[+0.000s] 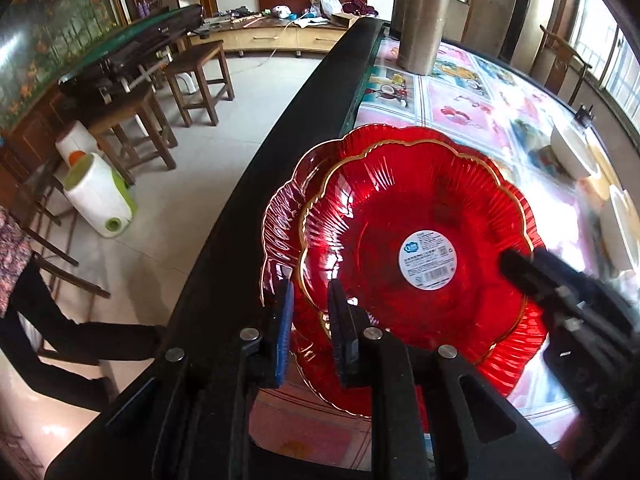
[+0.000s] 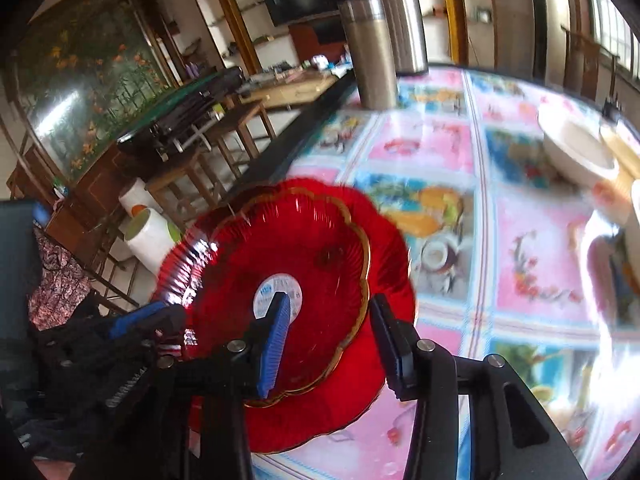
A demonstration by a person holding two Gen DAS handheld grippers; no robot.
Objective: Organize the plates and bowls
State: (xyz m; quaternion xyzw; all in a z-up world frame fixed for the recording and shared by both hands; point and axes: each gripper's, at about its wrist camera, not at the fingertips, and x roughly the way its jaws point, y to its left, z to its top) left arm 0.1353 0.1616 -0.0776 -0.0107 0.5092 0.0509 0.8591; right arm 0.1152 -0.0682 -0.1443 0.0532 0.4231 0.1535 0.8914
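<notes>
I am stacking: my left claw pinches the near rim of the smaller scalloped red glass plate lying on the larger red glass plate, while my right claw stands wide straddling its opposite rim, so next I should release.
</notes>
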